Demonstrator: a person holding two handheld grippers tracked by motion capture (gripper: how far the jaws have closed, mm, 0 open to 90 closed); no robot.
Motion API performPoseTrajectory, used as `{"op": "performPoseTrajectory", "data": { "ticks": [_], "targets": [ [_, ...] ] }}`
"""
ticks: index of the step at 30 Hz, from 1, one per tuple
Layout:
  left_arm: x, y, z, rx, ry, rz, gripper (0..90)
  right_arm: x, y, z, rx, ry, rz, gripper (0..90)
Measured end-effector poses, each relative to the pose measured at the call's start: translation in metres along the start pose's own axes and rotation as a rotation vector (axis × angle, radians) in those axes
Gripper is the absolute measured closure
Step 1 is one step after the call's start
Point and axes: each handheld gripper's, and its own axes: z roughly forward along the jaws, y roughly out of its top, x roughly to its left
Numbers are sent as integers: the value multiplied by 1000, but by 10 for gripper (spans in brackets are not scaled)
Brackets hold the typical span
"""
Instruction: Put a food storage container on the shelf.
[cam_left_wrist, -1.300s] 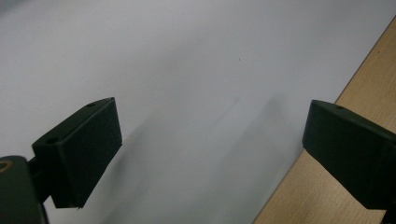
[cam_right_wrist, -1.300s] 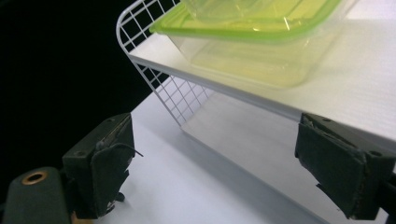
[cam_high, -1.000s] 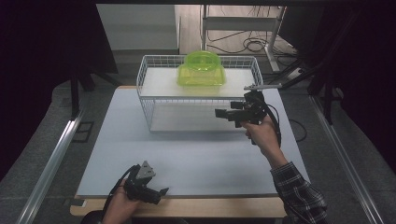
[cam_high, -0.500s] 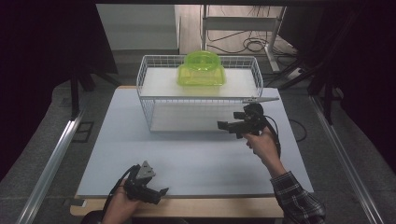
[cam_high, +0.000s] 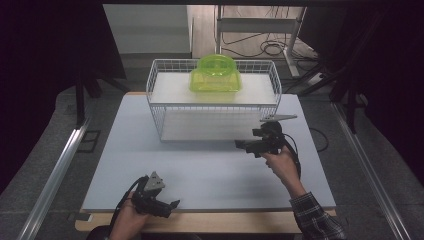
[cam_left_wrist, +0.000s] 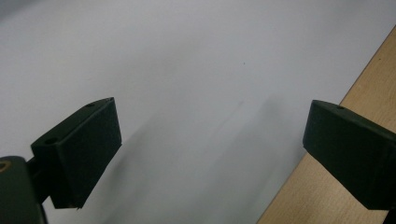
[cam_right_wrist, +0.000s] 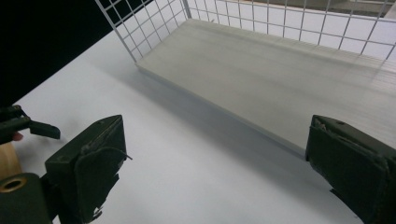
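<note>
At the table's far side stood a white wire basket (cam_high: 214, 107) on a pale mat (cam_high: 200, 165), with a green tub (cam_high: 215, 75) sitting on top at the back. Nothing lay between the right gripper (cam_high: 239, 145) and the basket; it hovered near the basket's front right corner, jaws wide apart, holding nothing. Its own view showed the basket floor (cam_right_wrist: 280, 79) ahead and the mesh wall cut off at the top edge. Left gripper (cam_high: 172, 205) rested low at the mat's near edge, well apart from the basket, jaws released and empty over bare mat (cam_left_wrist: 187, 70) and the wooden table edge (cam_left_wrist: 299, 196). Tub contents were too hard to make out. Dark curtains hid the room sides.
</note>
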Motion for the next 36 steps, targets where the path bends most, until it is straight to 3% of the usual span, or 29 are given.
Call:
{"op": "performPoseTrajectory", "data": {
  "ticks": [18, 28, 36],
  "targets": [
    [0, 0, 0, -3, -1, -4, 39, -3, -32, 5, 2, -38, -28, 53],
    [1, 0, 0, -4, 0, -3, 39, 1, -48, 2, 21, -73, -66, 23],
    [1, 0, 0, -5, 1, -3, 38, 1, -64, -7, 31, -88, -59, 12]
  ]
}}
